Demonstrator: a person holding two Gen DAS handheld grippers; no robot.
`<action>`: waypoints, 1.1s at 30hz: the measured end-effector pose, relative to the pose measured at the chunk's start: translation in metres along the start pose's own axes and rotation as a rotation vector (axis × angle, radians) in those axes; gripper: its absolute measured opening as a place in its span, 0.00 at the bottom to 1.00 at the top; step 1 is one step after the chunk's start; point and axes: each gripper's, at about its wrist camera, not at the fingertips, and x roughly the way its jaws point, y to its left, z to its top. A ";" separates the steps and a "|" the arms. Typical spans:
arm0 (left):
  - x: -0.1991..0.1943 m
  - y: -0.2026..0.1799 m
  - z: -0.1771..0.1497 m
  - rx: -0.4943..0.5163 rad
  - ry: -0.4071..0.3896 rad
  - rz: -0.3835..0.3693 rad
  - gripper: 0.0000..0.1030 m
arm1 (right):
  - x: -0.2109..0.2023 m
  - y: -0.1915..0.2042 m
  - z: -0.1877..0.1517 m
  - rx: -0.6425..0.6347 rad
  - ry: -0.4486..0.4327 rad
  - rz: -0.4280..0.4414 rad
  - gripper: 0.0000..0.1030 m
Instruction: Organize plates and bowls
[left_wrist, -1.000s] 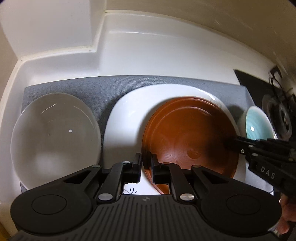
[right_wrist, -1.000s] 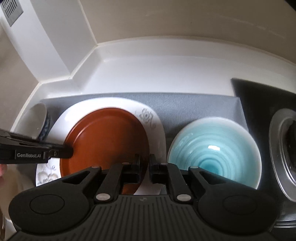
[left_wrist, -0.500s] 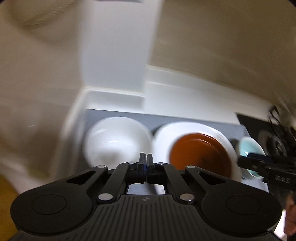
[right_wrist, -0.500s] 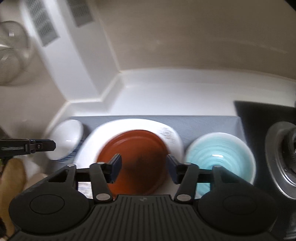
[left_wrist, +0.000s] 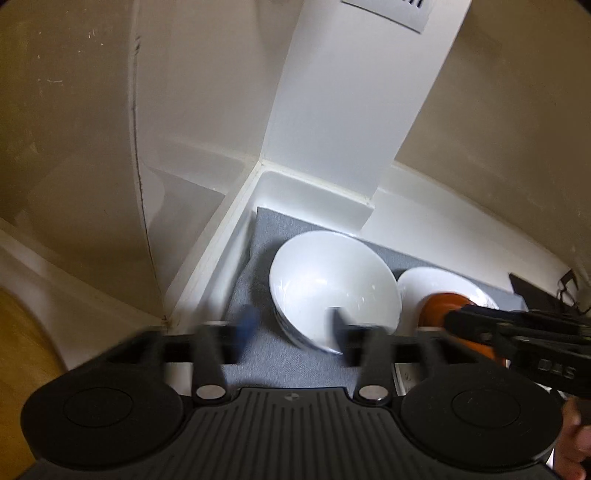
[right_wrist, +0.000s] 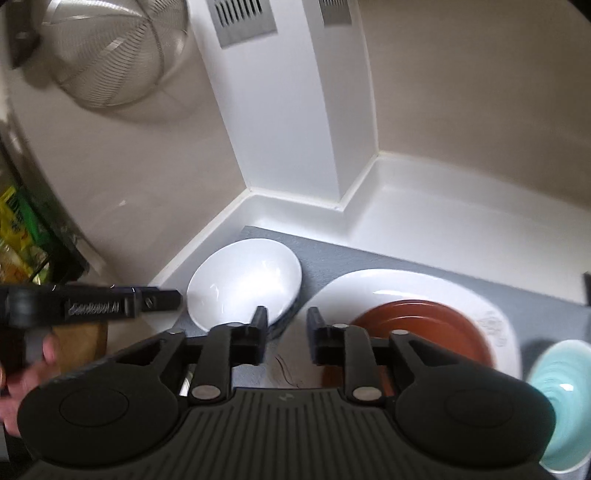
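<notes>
A white bowl (left_wrist: 332, 284) (right_wrist: 243, 280) sits at the left end of a grey mat (left_wrist: 291, 362) (right_wrist: 332, 258). Beside it a brown plate (right_wrist: 421, 328) (left_wrist: 439, 302) lies on a large white plate (right_wrist: 402, 284) (left_wrist: 432, 278). A teal bowl (right_wrist: 561, 398) stands at the right. My left gripper (left_wrist: 291, 325) is open and empty, raised above the mat near the white bowl, blurred by motion. My right gripper (right_wrist: 284, 332) is open and empty, held above the gap between white bowl and plates. Each gripper shows in the other's view, the right one (left_wrist: 517, 339) and the left one (right_wrist: 110, 302).
The white counter (right_wrist: 443, 218) meets a white column (right_wrist: 280, 110) and beige walls in the corner. A metal strainer (right_wrist: 114, 51) hangs at upper left. A wooden surface (left_wrist: 22, 354) lies at far left. A dark stove edge (left_wrist: 535, 288) is at the right.
Both grippers let go of the brown plate and pulled up and back. The left gripper went from shut to wide open and swung left. The right gripper's jaws narrowed somewhat.
</notes>
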 end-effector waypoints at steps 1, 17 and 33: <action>0.001 0.002 0.000 0.001 -0.003 -0.006 0.62 | 0.006 0.001 0.001 -0.001 0.007 -0.002 0.43; 0.041 0.016 0.004 -0.057 0.077 -0.003 0.15 | 0.075 0.005 0.013 0.010 0.089 -0.032 0.14; 0.021 0.042 -0.006 -0.175 0.160 -0.061 0.10 | 0.039 0.018 -0.003 0.035 0.062 -0.002 0.11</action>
